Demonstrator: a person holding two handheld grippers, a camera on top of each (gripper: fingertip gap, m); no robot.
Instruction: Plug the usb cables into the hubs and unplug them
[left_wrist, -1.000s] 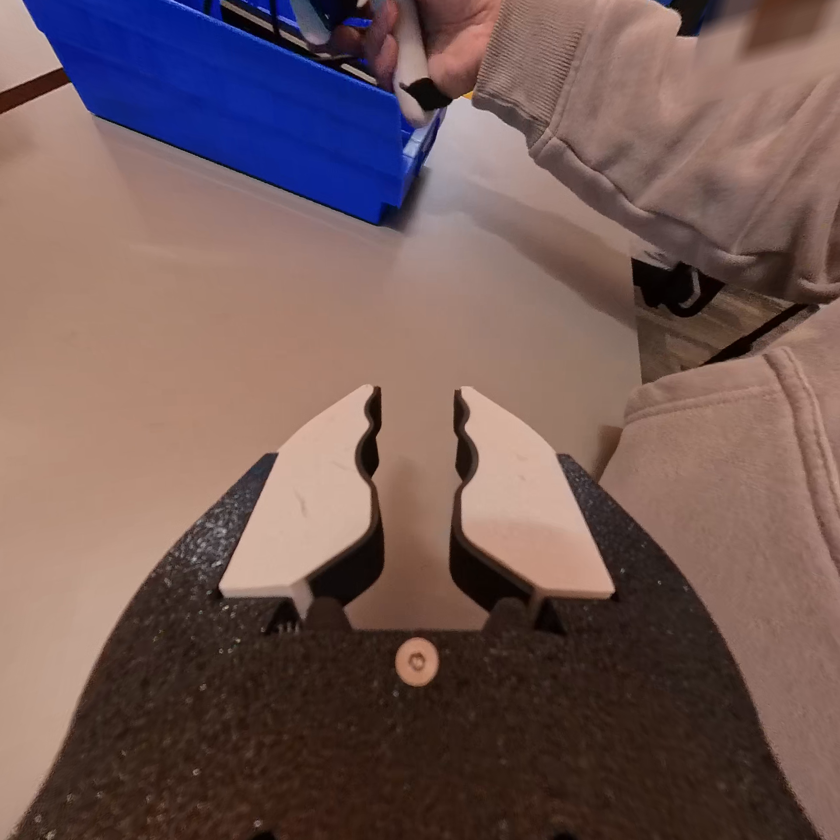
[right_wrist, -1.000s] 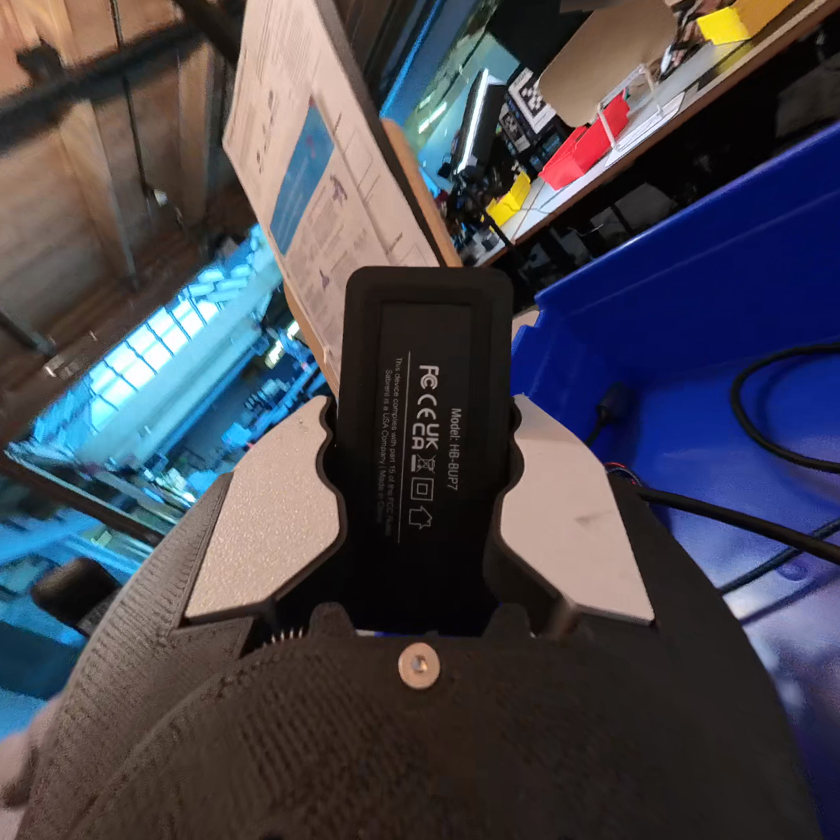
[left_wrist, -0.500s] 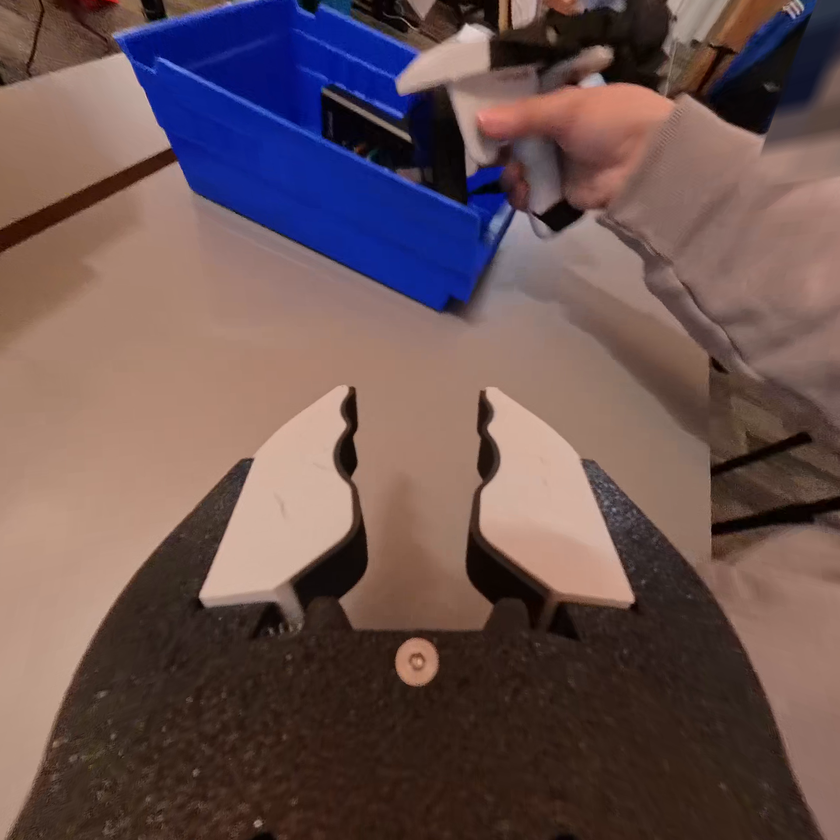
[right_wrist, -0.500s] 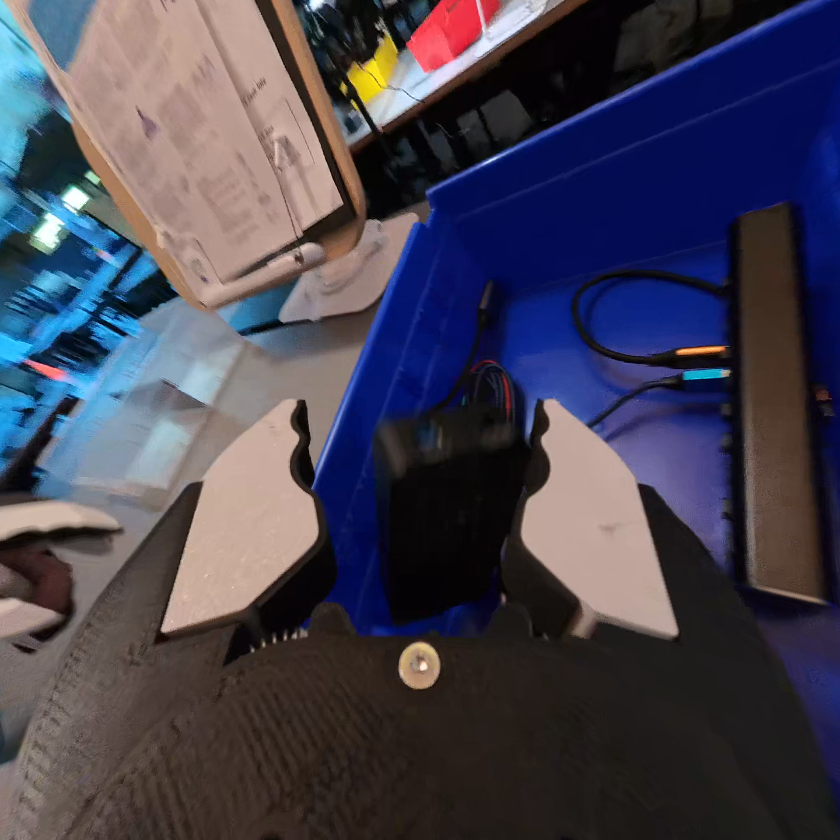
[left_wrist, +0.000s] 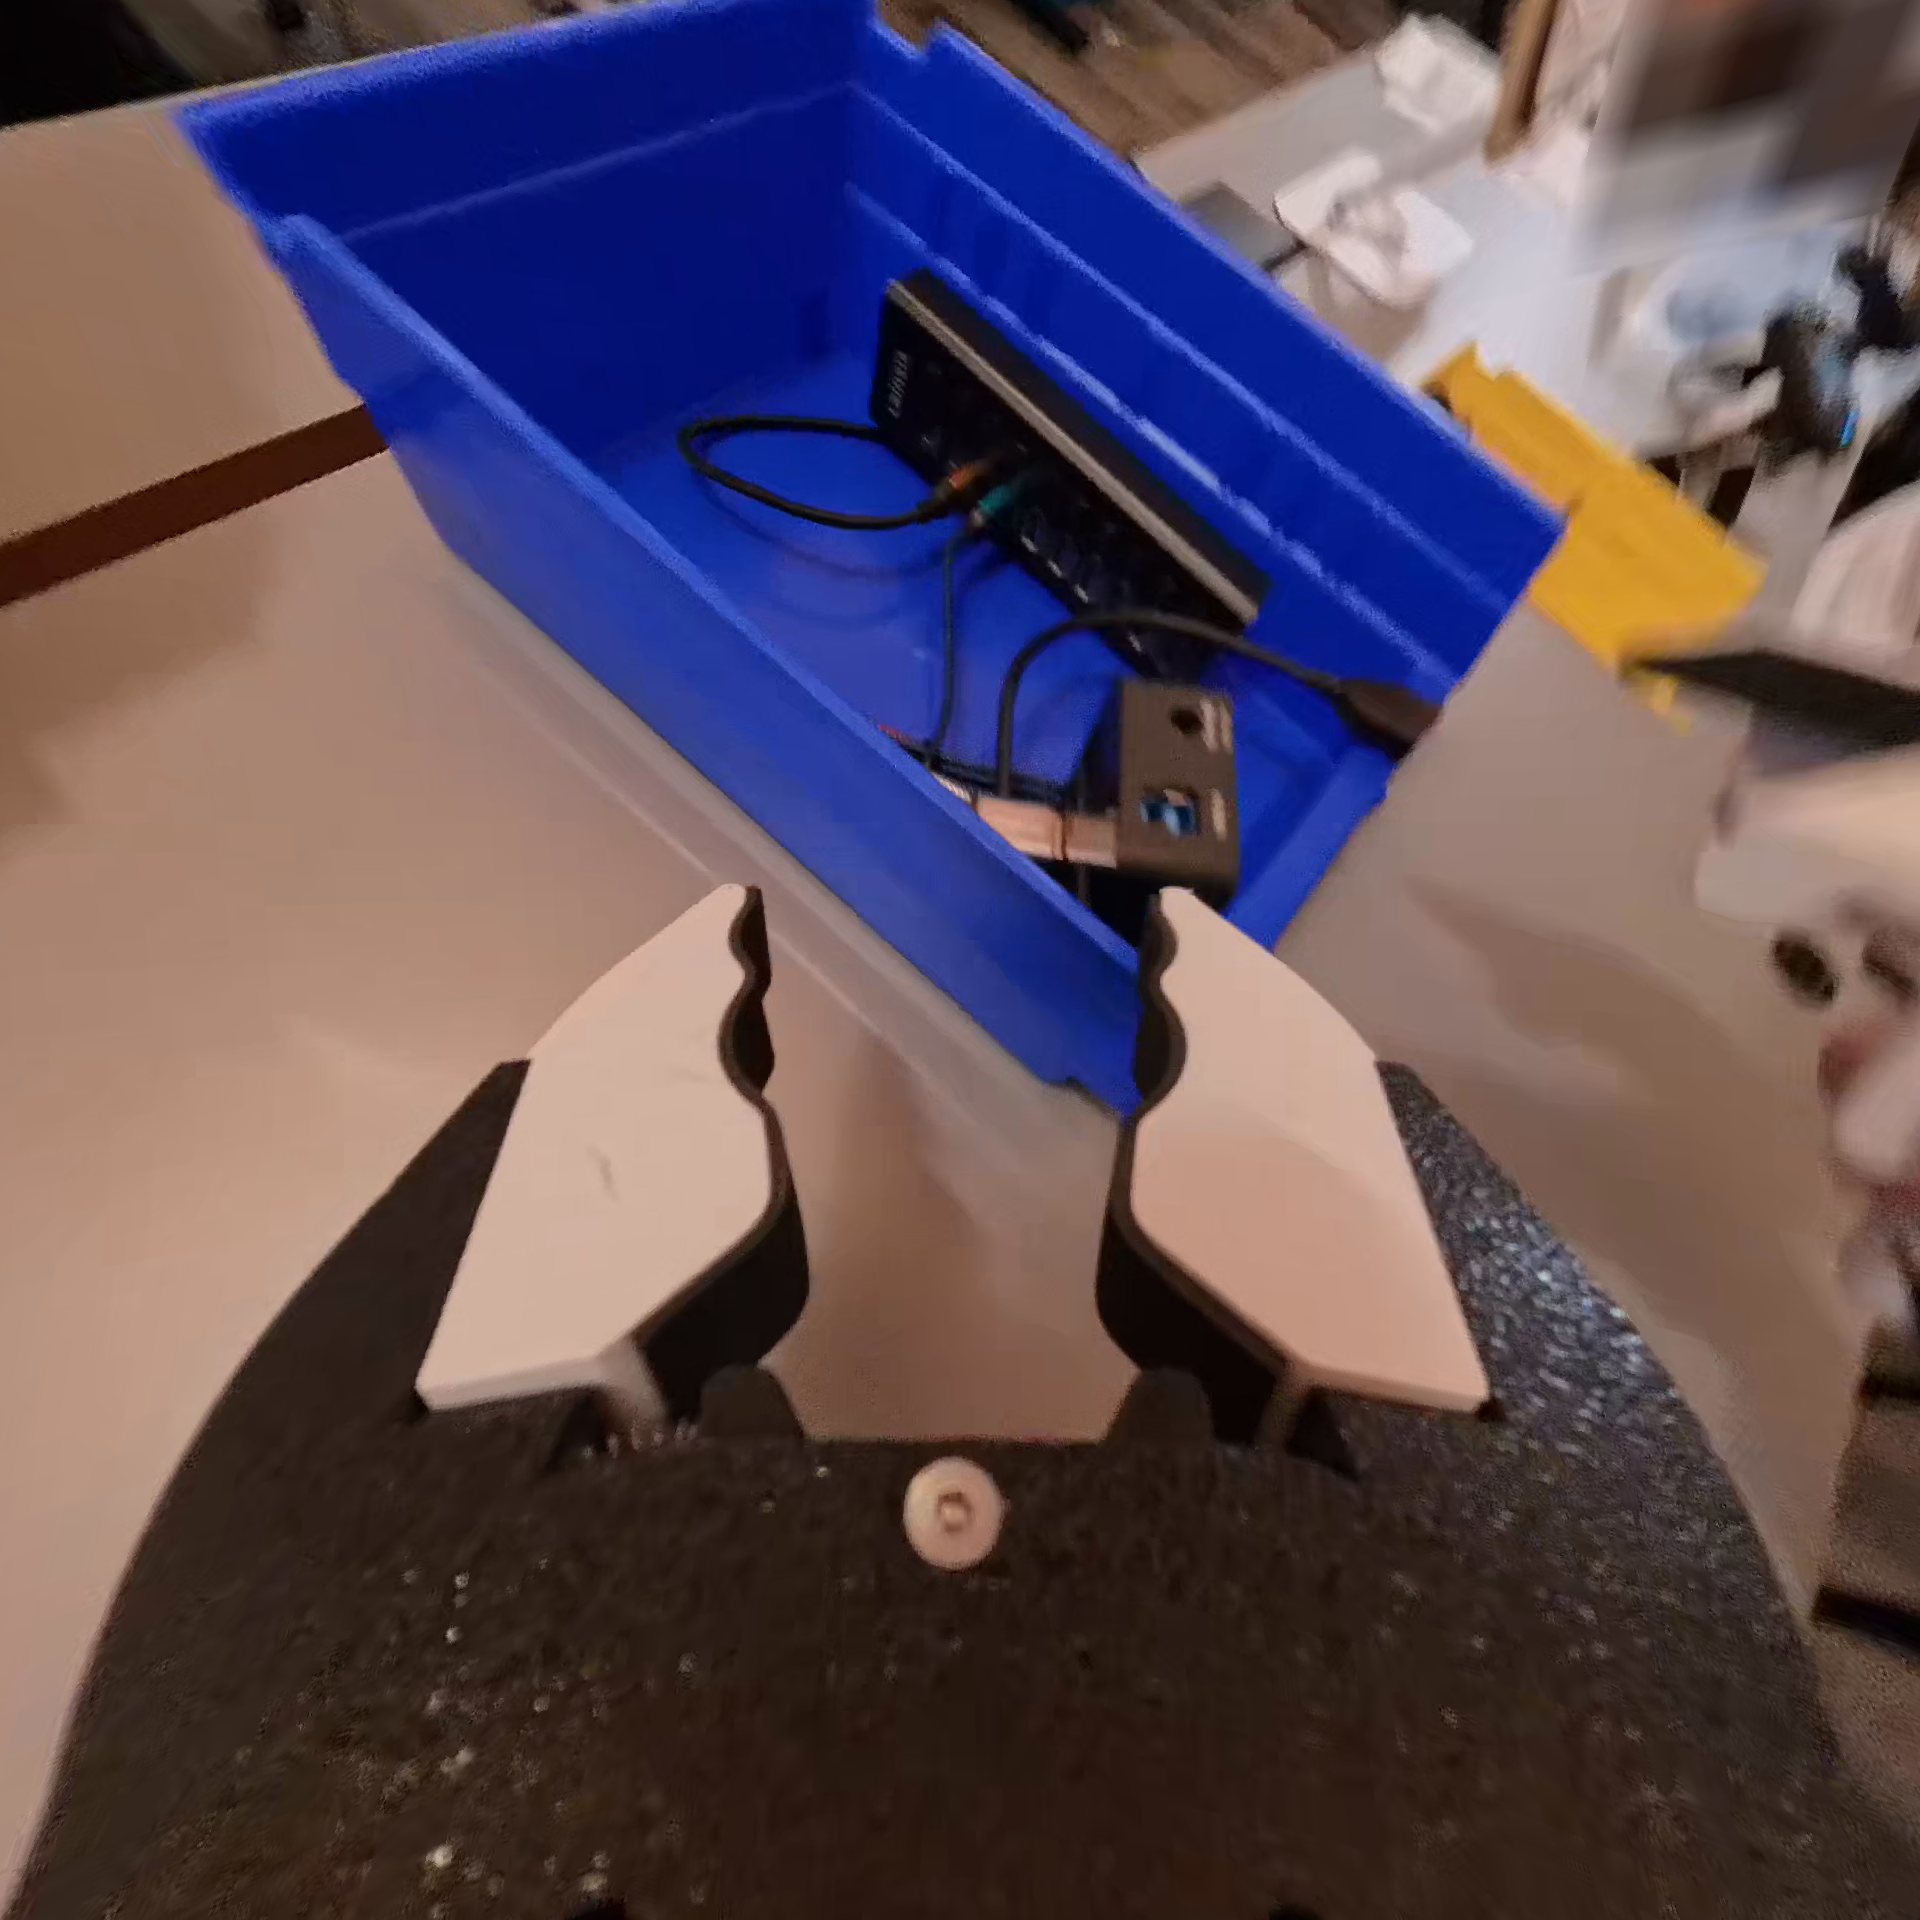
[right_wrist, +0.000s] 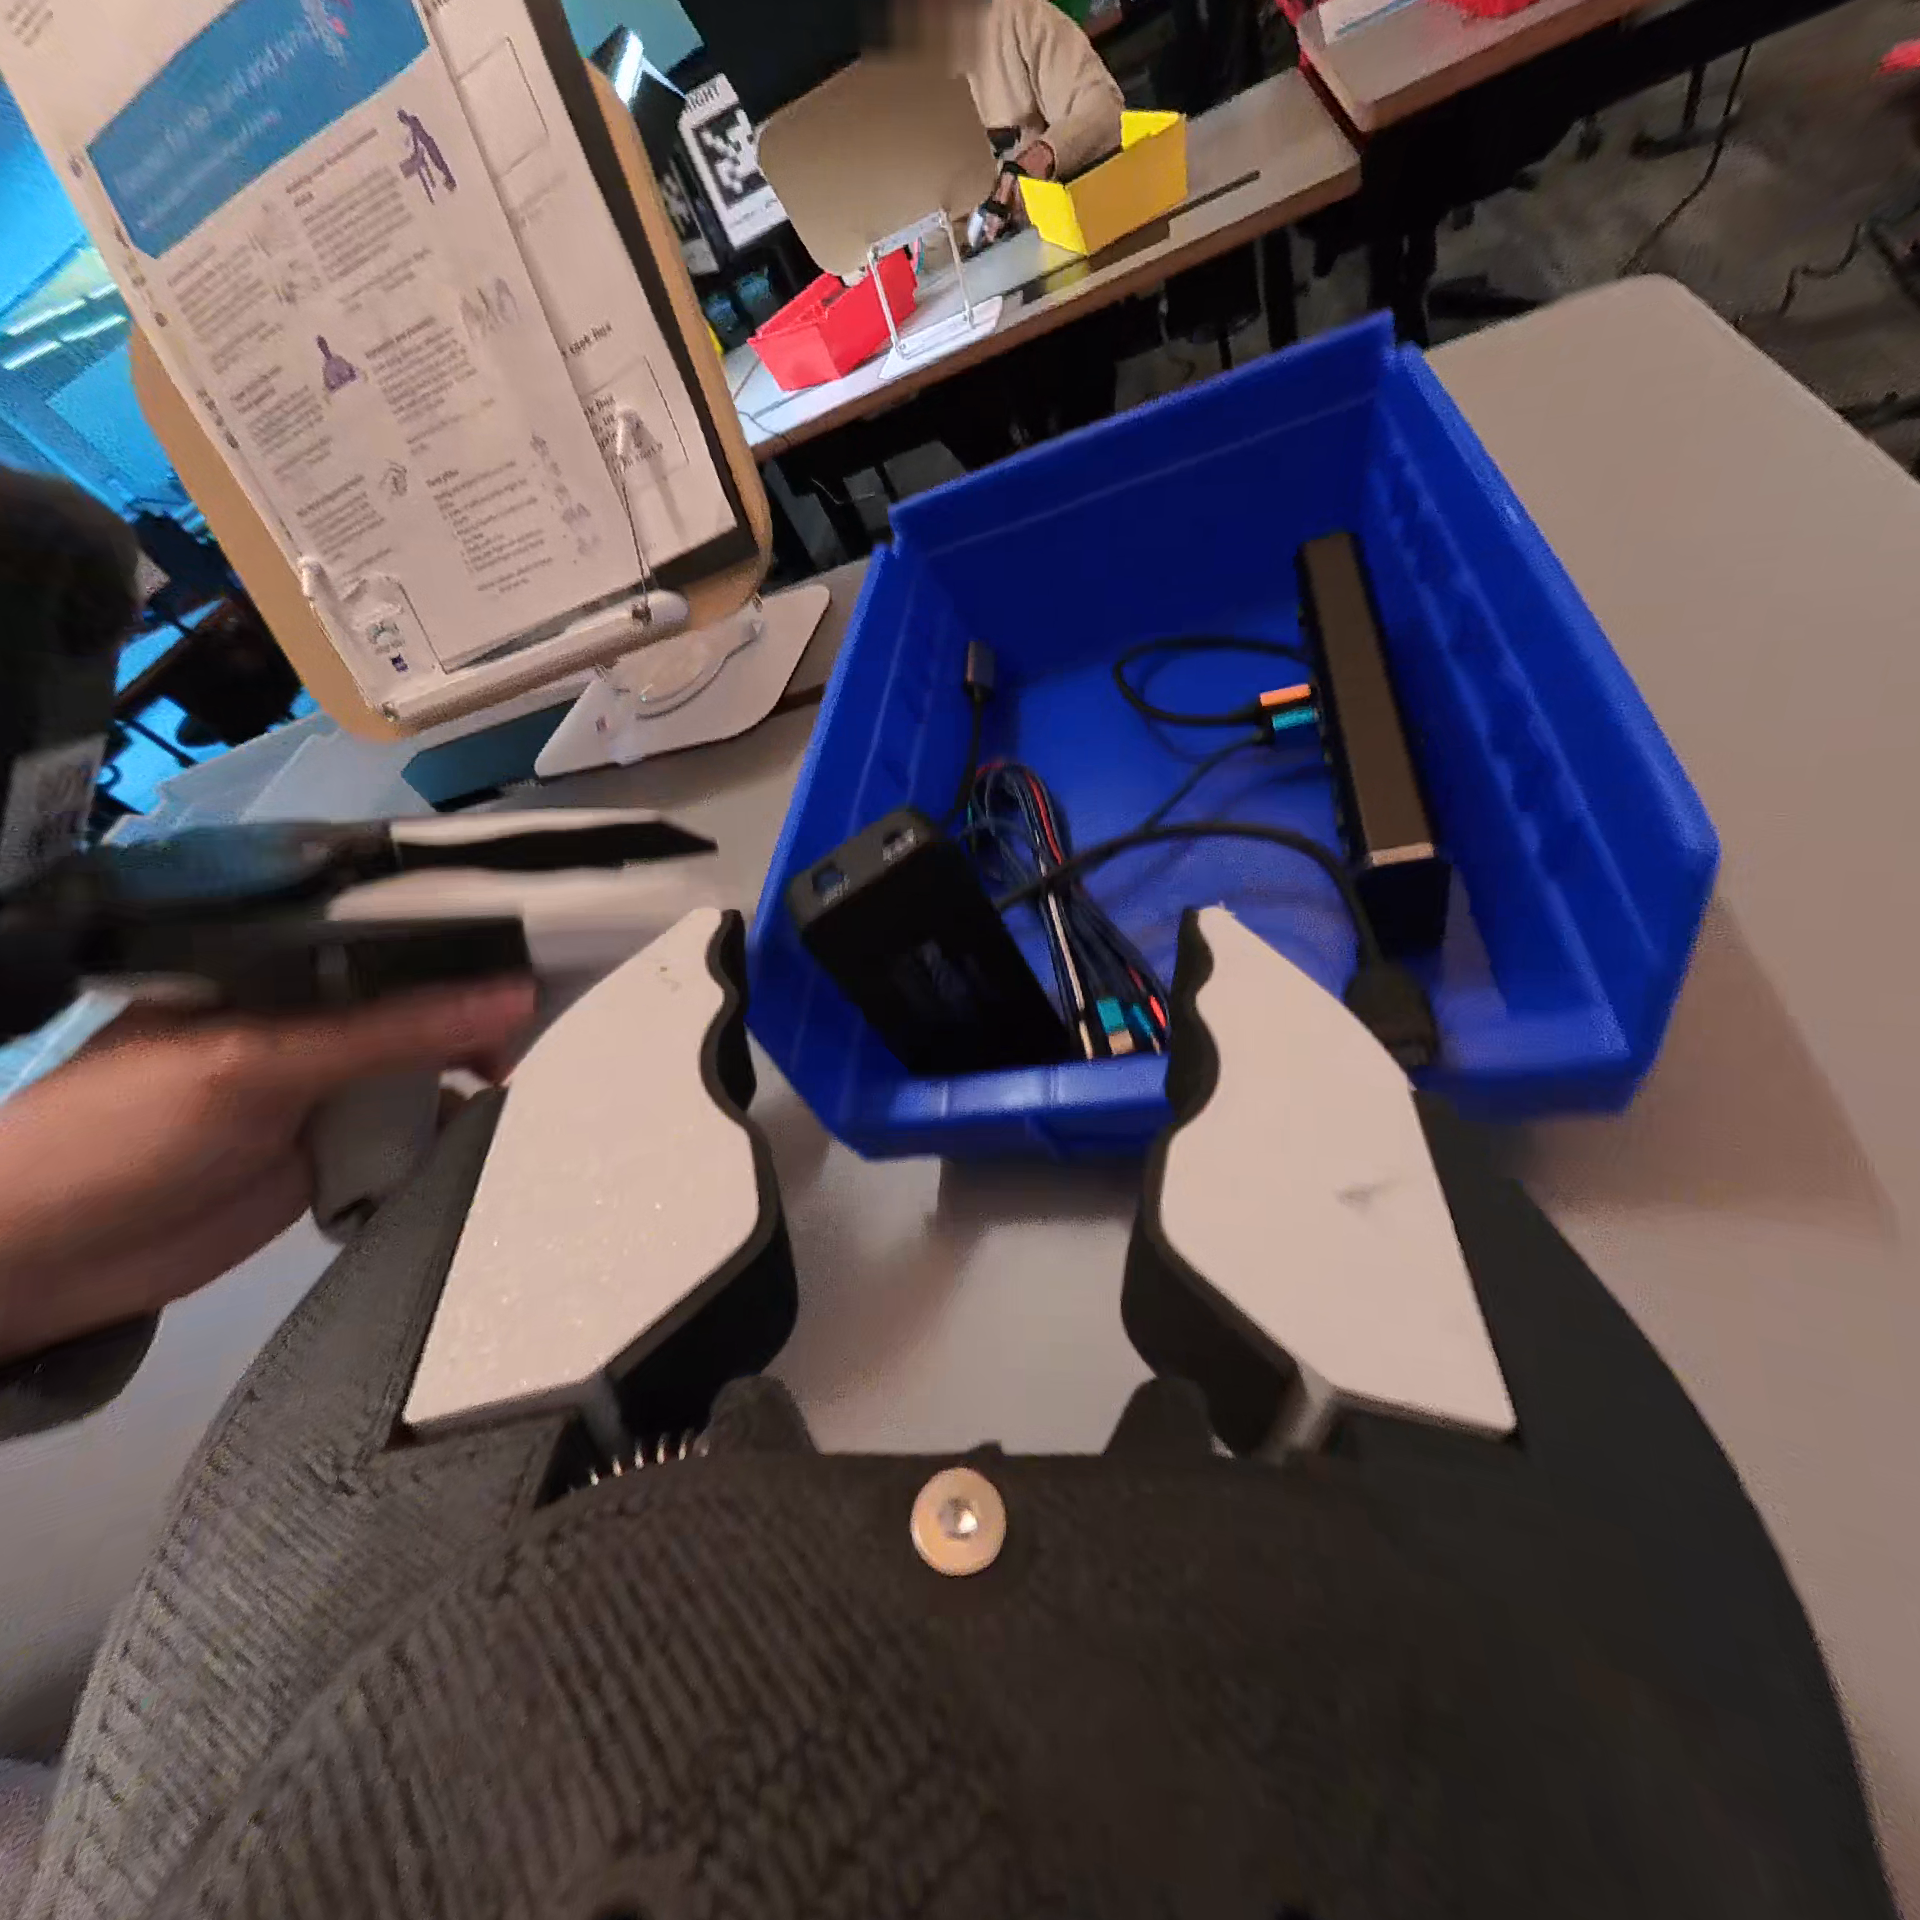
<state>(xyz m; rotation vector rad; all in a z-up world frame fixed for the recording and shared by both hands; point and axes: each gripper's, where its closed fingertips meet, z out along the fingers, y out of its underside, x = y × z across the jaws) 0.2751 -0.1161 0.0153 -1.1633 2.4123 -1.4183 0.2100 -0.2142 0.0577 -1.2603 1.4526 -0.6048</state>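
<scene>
A blue bin (left_wrist: 582, 488) (right_wrist: 1538, 727) stands on the table. Inside, a long black hub (left_wrist: 1070, 457) (right_wrist: 1361, 717) leans on one wall with an orange and a teal plug (right_wrist: 1283, 707) in it. A small black hub (left_wrist: 1174, 795) (right_wrist: 925, 945) leans in the near corner on a bundle of coloured cables (right_wrist: 1049, 873). My left gripper (left_wrist: 951, 920) is open and empty in front of the bin. My right gripper (right_wrist: 961, 951) is open and empty, just short of the bin's near wall. The left gripper (right_wrist: 447, 883) also shows blurred at the left of the right wrist view.
A document stand with a printed sheet (right_wrist: 416, 343) rises behind the bin's left side. A black cable plug (right_wrist: 1392, 1008) hangs over the bin's near rim. Another table with a red tray (right_wrist: 831, 322) and a yellow box (right_wrist: 1107, 187) stands farther back, with a person there.
My right gripper opened, dropped the small black hub into the bin and drew back. My left gripper opened wider and moved up to the bin.
</scene>
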